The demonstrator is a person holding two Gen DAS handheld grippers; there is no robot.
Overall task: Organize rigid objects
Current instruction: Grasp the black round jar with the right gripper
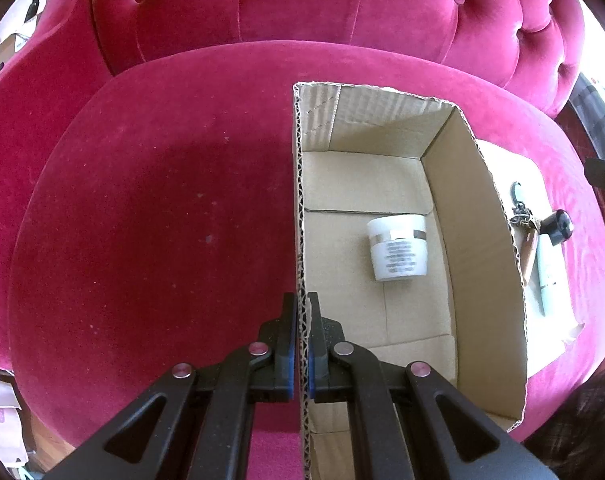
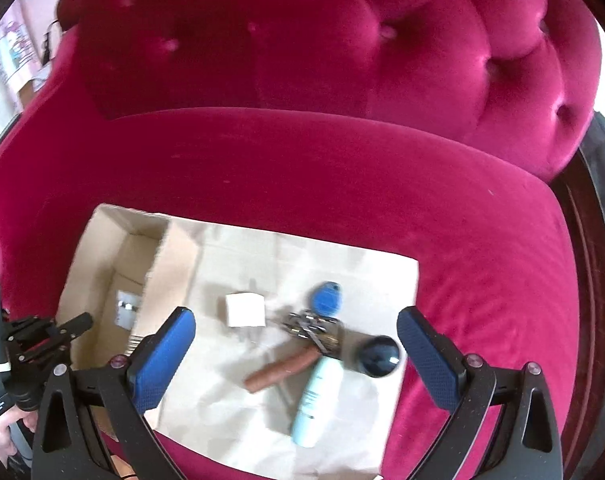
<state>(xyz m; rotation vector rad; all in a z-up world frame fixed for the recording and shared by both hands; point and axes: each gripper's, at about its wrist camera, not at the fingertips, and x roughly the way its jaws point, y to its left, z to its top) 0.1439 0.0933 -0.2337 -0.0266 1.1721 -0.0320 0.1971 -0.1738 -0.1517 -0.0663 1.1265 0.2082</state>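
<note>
My left gripper (image 1: pixel 301 304) is shut on the near left wall of an open cardboard box (image 1: pixel 298 200) on the pink sofa seat. A white jar (image 1: pixel 398 252) lies on the box floor. My right gripper (image 2: pixel 296 320) is open and empty, hovering above loose items on a white paper sheet (image 2: pixel 366 272): a pale blue bottle (image 2: pixel 316 400) with a dark round cap (image 2: pixel 378 356), a brown leather key holder (image 2: pixel 282 372) with keys (image 2: pixel 310 326) and a blue fob (image 2: pixel 325 300), and a small white cube (image 2: pixel 245 309). The box (image 2: pixel 102 264) stands to the left of them.
The pink velvet seat (image 1: pixel 162 200) spreads left of the box. The tufted backrest (image 2: pixel 322 40) rises behind. The sofa's dark wooden frame (image 2: pixel 594 240) runs along the right edge. The bottle and keys also show right of the box in the left wrist view (image 1: pixel 542 264).
</note>
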